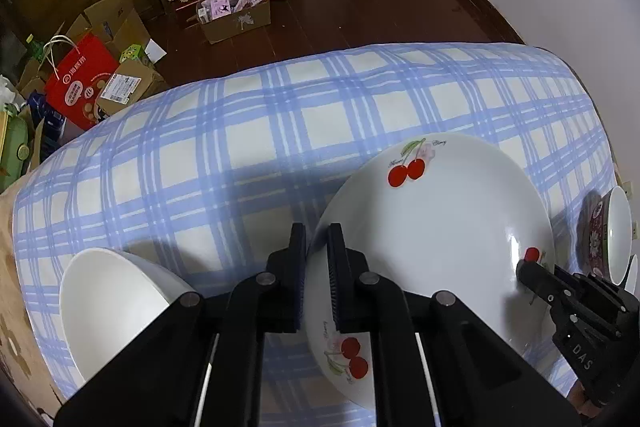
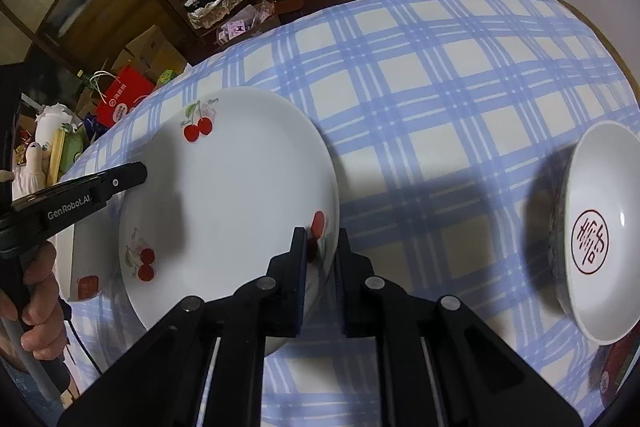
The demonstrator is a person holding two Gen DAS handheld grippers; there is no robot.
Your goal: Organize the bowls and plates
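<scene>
gripping opposite rims of the cherry plate (white), both grippers' fingers clenched.

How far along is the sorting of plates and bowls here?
Done: nothing looks stacked yet. In hand: both the left gripper and the right gripper grip opposite rims of the cherry plate. Left: the plain white bowl and the red-character bowl sit apart on the checked cloth.

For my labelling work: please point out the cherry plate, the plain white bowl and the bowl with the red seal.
cherry plate (image 1: 440, 227): left wrist view, centre.
plain white bowl (image 1: 108, 303): left wrist view, inside.
bowl with the red seal (image 2: 600, 199): right wrist view, inside.
</scene>
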